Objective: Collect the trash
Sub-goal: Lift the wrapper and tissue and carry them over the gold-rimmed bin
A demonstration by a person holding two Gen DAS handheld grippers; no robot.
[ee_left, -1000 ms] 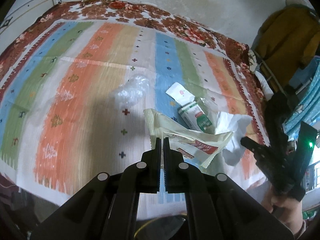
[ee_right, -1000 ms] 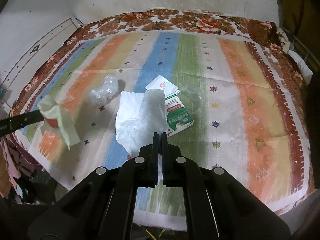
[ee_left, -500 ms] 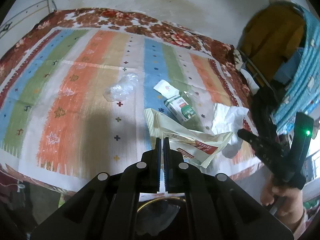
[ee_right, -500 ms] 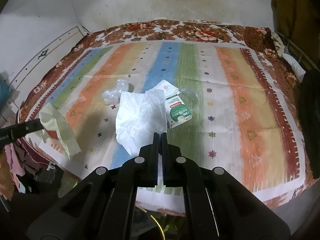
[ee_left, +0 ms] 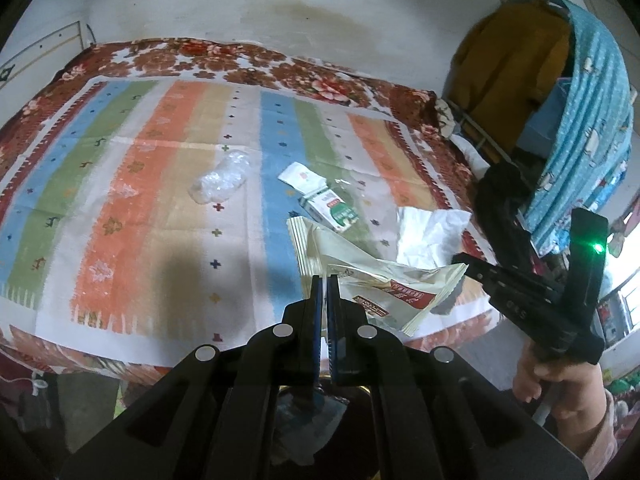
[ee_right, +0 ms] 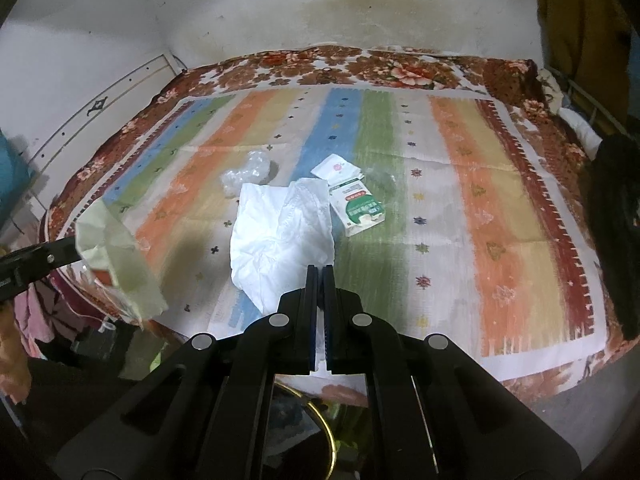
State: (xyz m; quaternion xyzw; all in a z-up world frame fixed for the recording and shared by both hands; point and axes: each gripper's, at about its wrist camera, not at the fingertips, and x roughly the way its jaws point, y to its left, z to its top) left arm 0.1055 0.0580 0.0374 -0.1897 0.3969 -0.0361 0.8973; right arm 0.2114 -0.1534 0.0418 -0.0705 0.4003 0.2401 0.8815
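Left wrist view: left gripper (ee_left: 325, 280) is clamped on a cream snack wrapper (ee_left: 372, 280), now drawn back past the bed edge (ee_left: 120, 364) over a gold-rimmed bin (ee_left: 308, 408) holding crumpled plastic.

Right wrist view: right gripper (ee_right: 319, 270) is clamped on white tissue (ee_right: 280, 236), likewise retreated above the bin (ee_right: 328, 432). Release looks imminent; carton (ee_right: 358, 210) remains on the bed.

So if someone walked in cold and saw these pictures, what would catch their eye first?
Probably the striped bedspread, which fills both views. Next, the two held pieces of trash: the left tool is shut on a cream wrapper, and the right tool is shut on a white tissue, both lifted near the bed's front edge. Still lying mid-bed are a green carton, a small packet and crumpled plastic.
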